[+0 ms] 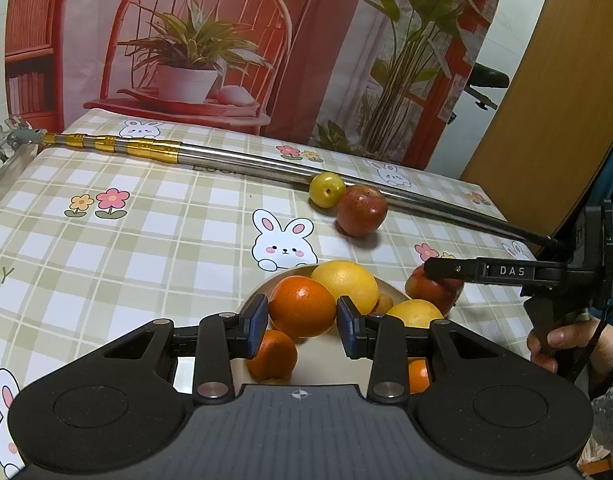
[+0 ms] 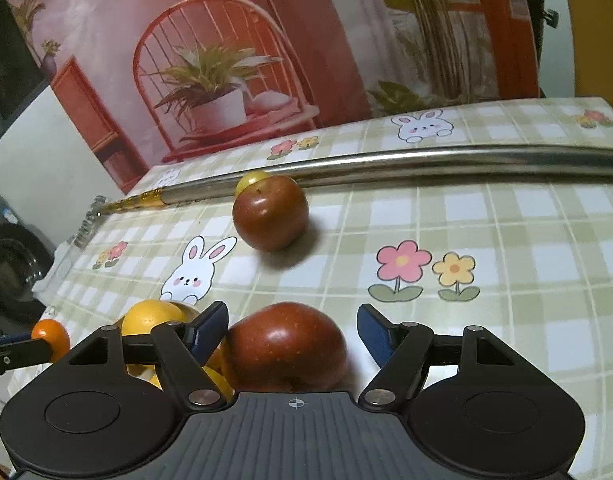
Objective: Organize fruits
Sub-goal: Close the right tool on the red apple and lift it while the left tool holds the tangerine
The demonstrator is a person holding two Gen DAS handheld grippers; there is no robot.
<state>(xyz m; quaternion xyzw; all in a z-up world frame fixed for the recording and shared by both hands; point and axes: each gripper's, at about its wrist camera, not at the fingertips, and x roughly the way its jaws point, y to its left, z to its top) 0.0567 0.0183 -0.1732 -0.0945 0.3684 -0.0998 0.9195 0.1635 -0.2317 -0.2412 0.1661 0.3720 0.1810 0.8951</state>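
The left hand-held gripper has its blue pads on either side of an orange at the top of the pile in the bowl; both pads sit right at the fruit's flanks, but whether they press it cannot be told. The bowl shows only as a pale rim arc, the rest being hidden by fruit and the gripper body. In it are a yellow citrus, a second yellow fruit and a lower orange, partly covered by the left pad; another orange bit at the right is mostly hidden.

The right hand-held gripper is spread wide around a red apple on the counter, just beside the bowl. Its left pad is very near the apple, the right pad well apart. The apple's base is cut off by the gripper body.

Farther off, a second red apple lies touching a small yellow-green fruit, which the right view mostly hides. Both rest against a metal pole lying across the counter.
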